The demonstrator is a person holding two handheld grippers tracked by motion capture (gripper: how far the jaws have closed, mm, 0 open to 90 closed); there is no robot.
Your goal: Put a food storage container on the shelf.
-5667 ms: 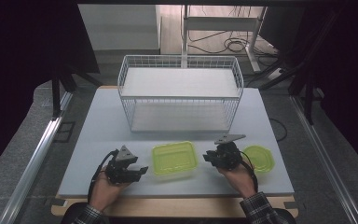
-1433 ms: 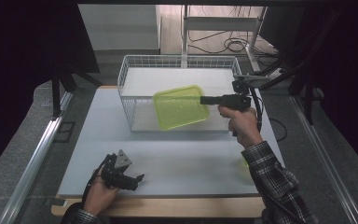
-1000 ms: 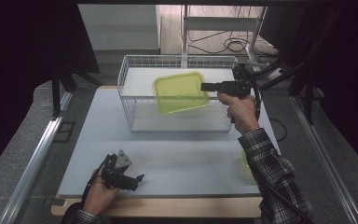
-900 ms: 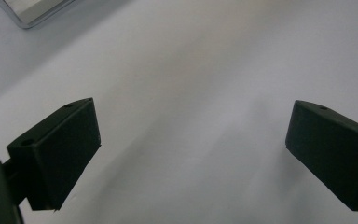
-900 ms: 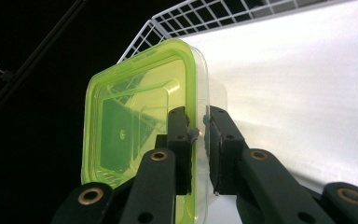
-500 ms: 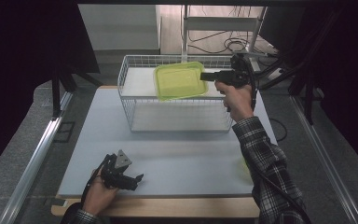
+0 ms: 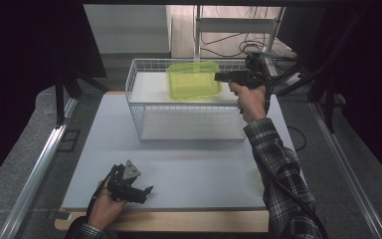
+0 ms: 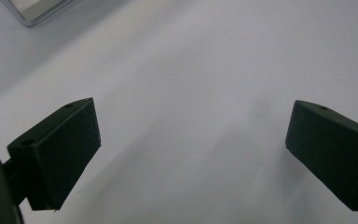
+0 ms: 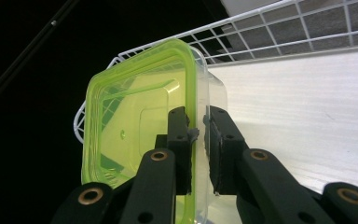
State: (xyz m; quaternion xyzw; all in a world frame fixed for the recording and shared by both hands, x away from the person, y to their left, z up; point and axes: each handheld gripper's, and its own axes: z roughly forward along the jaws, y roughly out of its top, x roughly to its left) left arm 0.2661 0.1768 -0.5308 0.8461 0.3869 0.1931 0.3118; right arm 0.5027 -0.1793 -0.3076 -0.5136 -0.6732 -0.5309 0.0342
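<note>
Jaws of right gripper (image 9: 196, 135) pinch the rim of the yellow-green container (image 9: 140, 126), which extends ahead of them over the wire basket (image 7: 144, 107), apparently not touching it. Left gripper (image 8: 191, 154): jaws spread wide, bare tabletop (image 8: 191, 70) between.

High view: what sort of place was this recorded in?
Probably a lab or recording bench, not a home. A white table stands between dark screens, with cables on the floor behind. On it stands a wire basket, over which the right gripper holds a green tub.
</note>
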